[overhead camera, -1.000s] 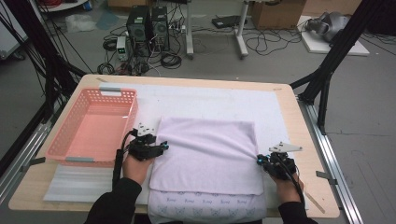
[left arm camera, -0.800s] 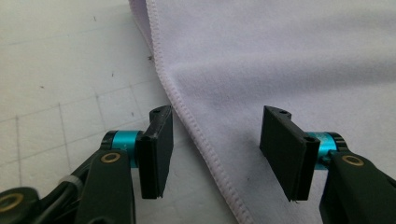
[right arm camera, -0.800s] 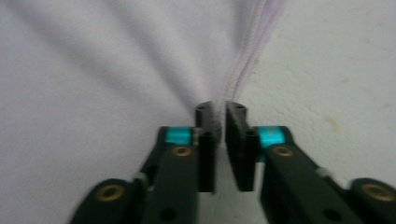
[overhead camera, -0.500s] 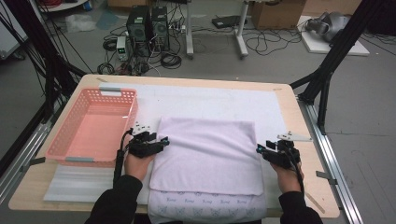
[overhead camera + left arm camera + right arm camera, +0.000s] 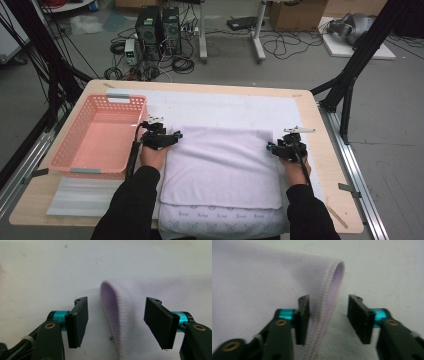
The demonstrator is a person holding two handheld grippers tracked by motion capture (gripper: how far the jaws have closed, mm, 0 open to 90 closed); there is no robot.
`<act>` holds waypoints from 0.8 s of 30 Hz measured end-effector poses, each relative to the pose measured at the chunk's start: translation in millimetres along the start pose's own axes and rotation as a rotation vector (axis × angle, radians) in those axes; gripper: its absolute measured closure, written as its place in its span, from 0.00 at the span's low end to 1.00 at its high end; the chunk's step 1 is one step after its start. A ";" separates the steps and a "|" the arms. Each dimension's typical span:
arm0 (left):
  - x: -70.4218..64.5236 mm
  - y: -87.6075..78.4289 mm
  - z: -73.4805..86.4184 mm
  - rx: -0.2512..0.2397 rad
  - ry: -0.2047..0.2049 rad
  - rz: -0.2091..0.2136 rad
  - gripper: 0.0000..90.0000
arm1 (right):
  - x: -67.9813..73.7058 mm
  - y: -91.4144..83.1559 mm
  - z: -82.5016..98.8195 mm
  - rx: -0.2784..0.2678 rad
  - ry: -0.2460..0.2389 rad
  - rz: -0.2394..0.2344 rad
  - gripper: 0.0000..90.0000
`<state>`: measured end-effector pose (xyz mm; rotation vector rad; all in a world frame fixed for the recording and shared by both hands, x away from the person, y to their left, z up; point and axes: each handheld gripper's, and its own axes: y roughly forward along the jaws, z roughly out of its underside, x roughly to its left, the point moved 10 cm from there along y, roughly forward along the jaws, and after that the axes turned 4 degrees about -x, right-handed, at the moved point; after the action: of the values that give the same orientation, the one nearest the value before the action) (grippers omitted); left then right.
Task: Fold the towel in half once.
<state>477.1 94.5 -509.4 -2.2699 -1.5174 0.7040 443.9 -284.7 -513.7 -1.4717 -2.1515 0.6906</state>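
At the far left of the table (image 5: pixel 320 150) sits one pink basket (image 5: pixel 97 137), with nothing in it that I can see. Next to it, the left tongs (image 5: pixel 167 138) stand with jaws apart and have just been opening; the folded lavender towel (image 5: pixel 222 167) has its left far corner lying between them, neither pad pressing on it. That towel lies flat in the middle of the table, on a white mat (image 5: pixel 220 106), with one patterned white cloth (image 5: pixel 222 220) poking out under its near edge. It looks soft, light and limp, so I'd expect it to sag and unfold unless taken by the stitched hem at both far corners. The right tongs (image 5: pixel 278 147) straddle the right far corner, jaws apart with the hem loose between them, having just closed a little. One towel, two tongs, one basket.
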 end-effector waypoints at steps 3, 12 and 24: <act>-12.1 3.9 2.6 0.025 0.072 0.042 0.43 | -2.4 -0.1 -0.1 -0.001 0.013 -0.009 0.77; -9.8 0.9 4.3 0.026 0.099 0.055 0.81 | 9.0 0.9 -0.1 0.003 -0.016 -0.038 0.97; -4.4 6.6 -9.2 0.001 -0.004 0.047 0.96 | -0.5 8.0 -9.5 -0.032 0.002 -0.010 0.99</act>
<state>485.9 88.0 -504.2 -2.3109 -1.4698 0.7229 455.5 -281.3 -511.3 -1.4767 -2.1767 0.6538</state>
